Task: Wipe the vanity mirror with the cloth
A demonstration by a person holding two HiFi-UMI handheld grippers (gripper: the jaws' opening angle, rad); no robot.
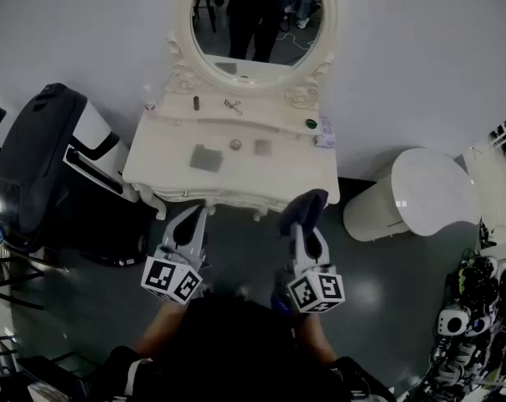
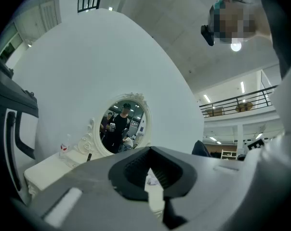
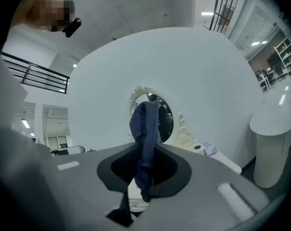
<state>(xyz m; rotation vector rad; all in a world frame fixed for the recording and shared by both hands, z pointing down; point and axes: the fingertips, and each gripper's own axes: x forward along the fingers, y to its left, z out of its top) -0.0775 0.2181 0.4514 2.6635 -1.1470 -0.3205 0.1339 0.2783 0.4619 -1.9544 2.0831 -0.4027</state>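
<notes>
The oval vanity mirror [image 1: 257, 23] in its white carved frame stands at the back of a white vanity table [image 1: 169, 153], ahead of both grippers. The mirror [image 2: 121, 126] shows a person's reflection in the left gripper view. My right gripper [image 1: 303, 223] hovers just short of the table's front edge, shut on a dark blue cloth [image 1: 307, 206]. In the right gripper view the cloth [image 3: 145, 134] stands up from the gripper [image 3: 145, 174] and partly hides the mirror [image 3: 165, 117]. My left gripper [image 1: 186, 229] is level with it, to the left, shut with nothing in it [image 2: 152, 179].
On the tabletop lie two grey pads [image 1: 206, 157], a small round item [image 1: 235, 144], a green-lidded jar [image 1: 311, 124] and a small box [image 1: 325, 132]. A black and white chair [image 1: 43, 166] stands left of the table, a white round bin [image 1: 420, 191] right. Cluttered shelves [image 1: 479, 308] line the far right.
</notes>
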